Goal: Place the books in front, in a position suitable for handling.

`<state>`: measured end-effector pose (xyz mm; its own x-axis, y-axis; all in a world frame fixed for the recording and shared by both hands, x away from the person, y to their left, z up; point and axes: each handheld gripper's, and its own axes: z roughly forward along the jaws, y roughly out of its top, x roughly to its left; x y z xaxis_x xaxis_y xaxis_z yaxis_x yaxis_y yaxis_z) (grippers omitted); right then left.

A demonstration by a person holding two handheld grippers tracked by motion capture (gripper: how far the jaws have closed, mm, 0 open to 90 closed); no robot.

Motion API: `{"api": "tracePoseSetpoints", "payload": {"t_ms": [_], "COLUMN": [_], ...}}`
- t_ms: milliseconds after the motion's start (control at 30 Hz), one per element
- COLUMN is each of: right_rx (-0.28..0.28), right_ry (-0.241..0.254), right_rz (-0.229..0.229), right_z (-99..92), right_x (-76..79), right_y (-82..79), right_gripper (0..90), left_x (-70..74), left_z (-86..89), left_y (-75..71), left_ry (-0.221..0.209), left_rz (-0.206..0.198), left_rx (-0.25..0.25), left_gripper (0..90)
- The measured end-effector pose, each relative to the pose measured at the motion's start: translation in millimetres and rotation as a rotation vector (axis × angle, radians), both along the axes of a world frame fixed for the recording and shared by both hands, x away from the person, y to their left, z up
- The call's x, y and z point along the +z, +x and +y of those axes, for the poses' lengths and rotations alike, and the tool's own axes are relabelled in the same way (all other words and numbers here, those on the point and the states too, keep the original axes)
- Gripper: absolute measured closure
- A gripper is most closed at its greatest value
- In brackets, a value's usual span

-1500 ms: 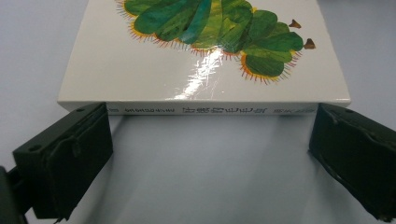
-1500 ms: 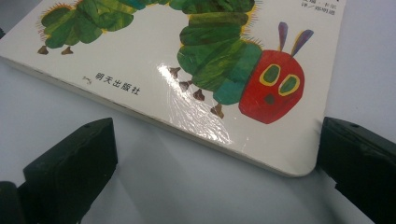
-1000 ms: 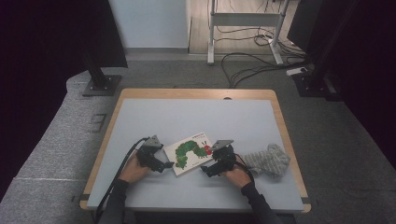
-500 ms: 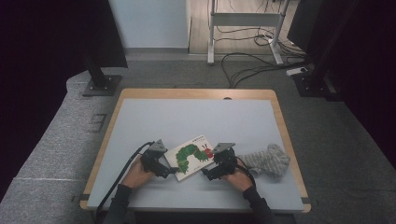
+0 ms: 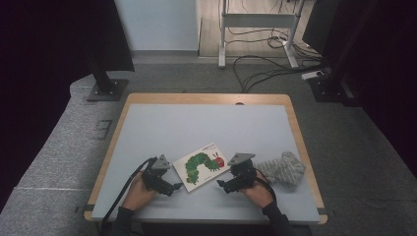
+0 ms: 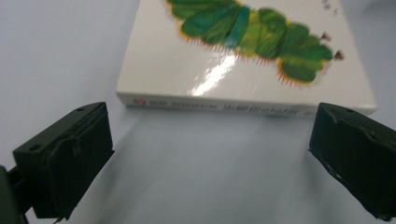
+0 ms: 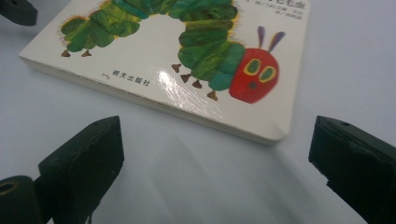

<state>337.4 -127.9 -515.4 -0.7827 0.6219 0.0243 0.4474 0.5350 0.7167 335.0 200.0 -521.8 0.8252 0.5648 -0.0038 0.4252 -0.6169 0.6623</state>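
Note:
A white picture book [image 5: 201, 166] with a green caterpillar on its cover lies flat on the grey table [image 5: 206, 128], near the front edge. My left gripper [image 5: 176, 188] sits just off the book's left corner. In the left gripper view it stands open [image 6: 212, 126], its jaws wide apart, facing the book's spine [image 6: 243, 108] with a gap of bare table between. My right gripper [image 5: 221, 186] is by the book's right front corner. In the right gripper view it is open too [image 7: 217, 140], short of the book's front edge [image 7: 187, 56]. Neither gripper touches the book.
A grey knitted cloth [image 5: 282, 168] lies bunched to the right of my right hand, near the table's right edge. One jaw of the left gripper [image 7: 16, 10] shows at the top left of the right gripper view. Cables and stands lie on the floor beyond the table.
Both grippers have drawn back toward the near edge, the left one more, from beside the book's left edge to its front corner. The book has hardly moved.

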Motion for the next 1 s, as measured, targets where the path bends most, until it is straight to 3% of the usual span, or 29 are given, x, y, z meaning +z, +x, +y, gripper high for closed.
{"api": "tracePoseSetpoints", "payload": {"t_ms": [200,533,633,800,1000], "right_rx": [-0.034,-0.14,-0.194,-0.266,-0.337], "right_ry": [-0.013,-0.054,-0.077,-0.108,-0.142], "right_rz": [-0.027,-0.062,-0.072,-0.059,-0.009], "right_z": [-21.0,-67.6,-84.8,-108.2,-133.1], "right_x": [17.1,42.9,47.1,44.2,25.1], "right_y": [-4.2,-5.3,-4.5,-2.8,2.9], "right_gripper": [2.5,1.9,1.6,0.0,0.0], "left_x": [-5.4,-6.7,-6.9,-6.7,-6.6], "left_z": [5.2,14.4,14.2,14.2,16.6], "left_y": [-3.3,-8.7,-9.0,-9.9,-12.1], "left_ry": [0.013,0.0,0.002,0.007,0.006], "left_rz": [0.012,0.009,0.008,0.004,0.006], "left_rx": [0.012,0.054,0.054,0.06,0.084], "left_gripper": [0.0,0.0,0.0,0.0,0.0]}}
